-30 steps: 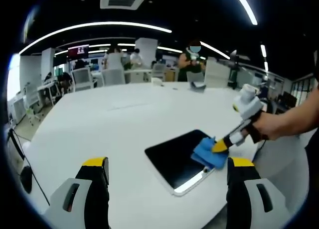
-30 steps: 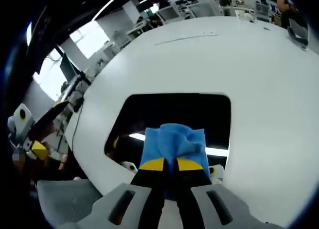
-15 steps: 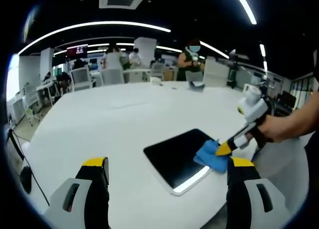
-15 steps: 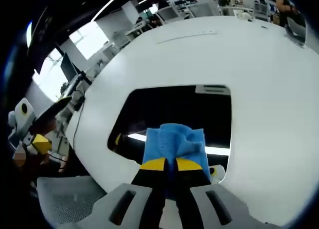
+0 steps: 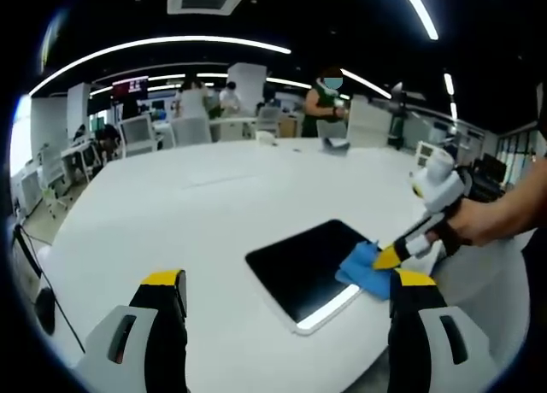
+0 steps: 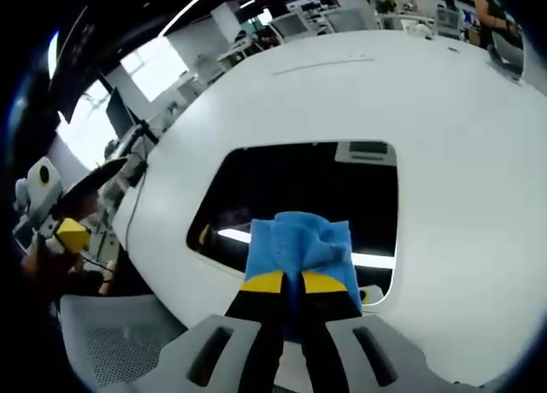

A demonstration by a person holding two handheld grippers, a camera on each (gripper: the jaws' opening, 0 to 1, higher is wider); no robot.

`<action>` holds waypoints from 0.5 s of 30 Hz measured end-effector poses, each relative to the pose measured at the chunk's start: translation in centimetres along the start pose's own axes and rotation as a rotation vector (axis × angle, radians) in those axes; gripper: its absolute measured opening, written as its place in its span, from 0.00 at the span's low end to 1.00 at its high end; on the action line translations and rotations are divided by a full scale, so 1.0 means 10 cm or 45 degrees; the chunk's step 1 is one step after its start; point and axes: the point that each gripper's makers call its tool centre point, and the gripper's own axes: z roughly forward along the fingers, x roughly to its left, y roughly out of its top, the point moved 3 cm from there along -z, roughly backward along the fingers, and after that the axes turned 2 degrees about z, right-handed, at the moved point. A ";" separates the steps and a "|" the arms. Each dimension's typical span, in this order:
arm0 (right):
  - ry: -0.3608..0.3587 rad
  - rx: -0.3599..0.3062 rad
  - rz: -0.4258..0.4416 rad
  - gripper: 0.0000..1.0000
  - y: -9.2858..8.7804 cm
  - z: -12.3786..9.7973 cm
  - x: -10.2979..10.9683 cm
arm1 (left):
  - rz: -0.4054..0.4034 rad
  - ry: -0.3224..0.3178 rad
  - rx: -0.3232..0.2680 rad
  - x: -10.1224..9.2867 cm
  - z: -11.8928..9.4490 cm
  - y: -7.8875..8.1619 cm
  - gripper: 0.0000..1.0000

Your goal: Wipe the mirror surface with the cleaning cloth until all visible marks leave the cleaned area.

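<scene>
Right gripper (image 6: 293, 282) is clamping the blue cleaning cloth (image 6: 299, 249) for me, jaws closed on it, pressing it onto the mirror (image 6: 299, 196) at its near edge. Left gripper (image 5: 286, 282) is hanging off the mirror, jaws wide apart, gripping nothing. Mirror is lying flat on the white table (image 6: 444, 137).

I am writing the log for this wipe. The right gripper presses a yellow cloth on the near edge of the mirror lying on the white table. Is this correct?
Not quite: the cloth is blue, as the right gripper view shows. The right gripper presses it on the near edge of the mirror, on the white table.
</scene>
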 end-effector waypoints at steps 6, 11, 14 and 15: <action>0.007 -0.002 0.006 0.01 0.00 0.00 0.00 | -0.001 -0.004 0.004 -0.01 0.01 -0.01 0.99; 0.010 -0.001 0.014 0.01 -0.01 -0.01 -0.01 | -0.002 -0.008 0.007 -0.02 0.01 -0.02 0.99; 0.015 0.003 0.021 0.01 -0.01 -0.01 -0.02 | -0.006 -0.014 0.006 -0.03 0.02 -0.01 0.99; 0.018 0.003 0.023 0.01 -0.01 -0.01 -0.02 | -0.006 -0.015 0.006 -0.03 0.02 -0.01 0.99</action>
